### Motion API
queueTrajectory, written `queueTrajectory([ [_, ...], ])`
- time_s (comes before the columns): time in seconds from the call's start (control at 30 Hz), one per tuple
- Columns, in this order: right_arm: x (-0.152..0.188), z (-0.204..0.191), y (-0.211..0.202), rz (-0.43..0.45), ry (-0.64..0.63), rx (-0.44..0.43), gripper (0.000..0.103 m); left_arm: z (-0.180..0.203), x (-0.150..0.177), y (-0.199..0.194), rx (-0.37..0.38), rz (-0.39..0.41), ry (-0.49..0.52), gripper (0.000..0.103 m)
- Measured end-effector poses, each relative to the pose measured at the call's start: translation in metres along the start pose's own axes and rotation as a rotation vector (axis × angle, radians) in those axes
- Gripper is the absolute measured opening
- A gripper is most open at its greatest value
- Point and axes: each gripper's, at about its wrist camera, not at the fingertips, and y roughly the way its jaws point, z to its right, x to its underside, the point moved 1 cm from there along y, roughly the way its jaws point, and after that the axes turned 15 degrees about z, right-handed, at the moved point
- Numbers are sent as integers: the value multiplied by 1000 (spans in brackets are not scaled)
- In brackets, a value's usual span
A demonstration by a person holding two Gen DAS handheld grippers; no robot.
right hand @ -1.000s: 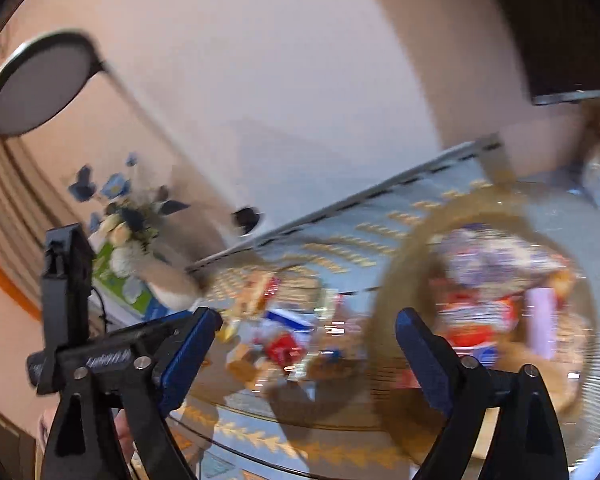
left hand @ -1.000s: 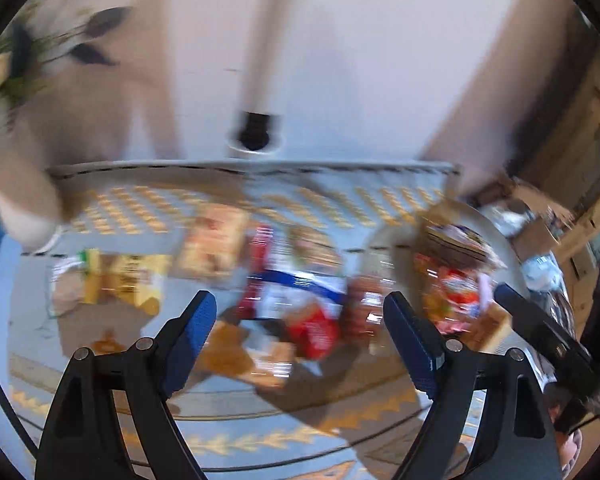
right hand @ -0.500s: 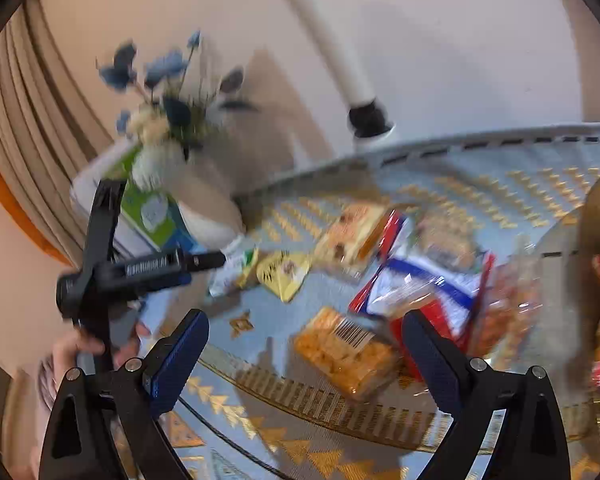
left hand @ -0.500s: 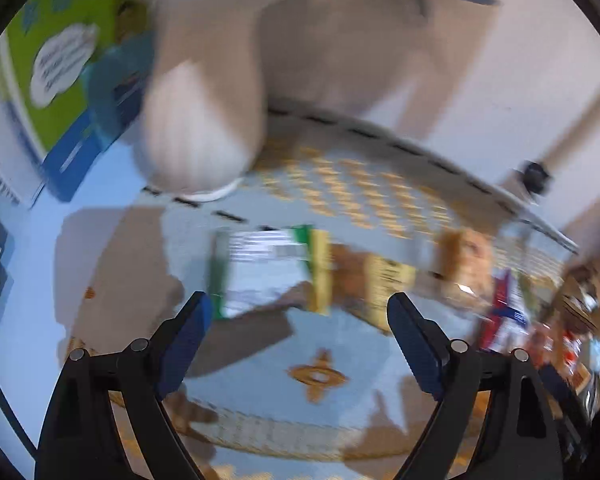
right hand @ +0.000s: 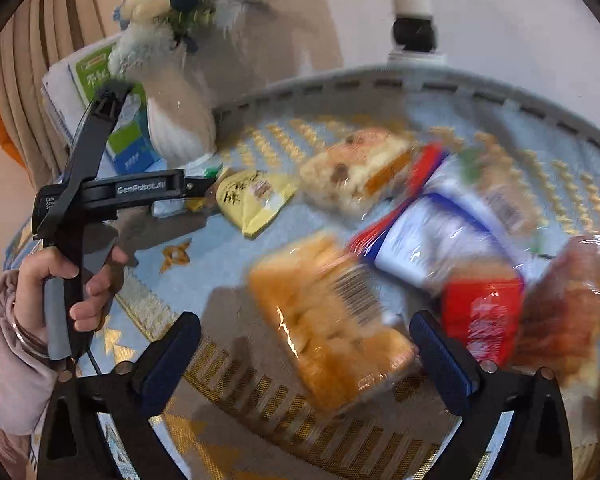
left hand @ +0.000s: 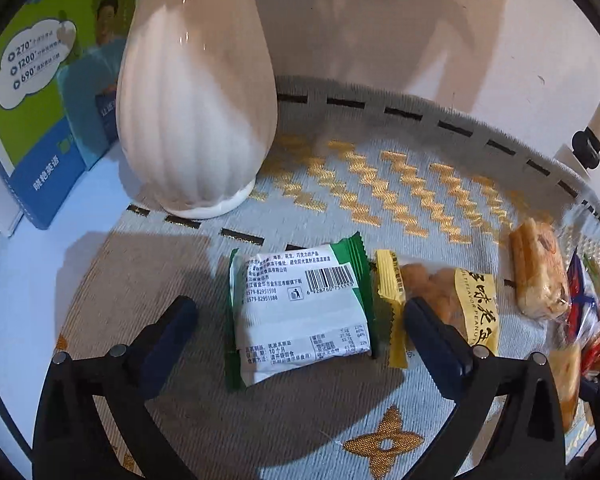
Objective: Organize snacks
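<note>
My left gripper (left hand: 300, 324) is open, its fingers on either side of a green-and-white snack packet (left hand: 300, 312) lying label-up on the patterned cloth (left hand: 340, 184). A yellow peanut packet (left hand: 444, 304) lies just right of it, then a pastry packet (left hand: 540, 272). My right gripper (right hand: 308, 356) is open above an orange pastry packet (right hand: 332, 320). Behind that packet lie a red-white-blue bag (right hand: 448, 232), a cake slice packet (right hand: 356, 168) and the yellow packet (right hand: 256, 196). The left gripper shows in the right wrist view (right hand: 188, 190), low over the cloth.
A white ribbed vase (left hand: 196, 100) with flowers stands at the cloth's back left, close behind the green packet. A green-and-blue box (left hand: 40, 92) stands left of it. A white pole with a black clamp (right hand: 414, 12) rises behind the table by the wall.
My left gripper swung left and came down around the green-and-white packet. My right gripper moved left from the basket and down over the orange pastry packet. Both stay open.
</note>
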Motion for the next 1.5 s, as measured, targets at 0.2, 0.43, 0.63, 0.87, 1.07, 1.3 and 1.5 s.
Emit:
queueTrajectory([
  [0.2,1,1,7,-21,-1,14,103,1,2,0,-14,5,-3,103],
  [0.43,3,-19,18,-76,-133,125,103,8,8,0,-32,21,-15,103],
  [0.63,4,-19,18,-74,-135,127,103,7,9,1,-31,21,-15,103],
  [0.87,3,-19,18,-74,-133,127,103,6,8,0,-31,22,-14,103],
  [1.07,3,-19,18,-74,-134,128,103,7,9,0,-31,22,-14,103],
  [1.3,3,-19,18,-74,-134,128,103,8,9,0,-31,22,-14,103],
  [1.5,3,-19,18,-74,-134,128,103,8,9,1,-31,23,-14,103],
])
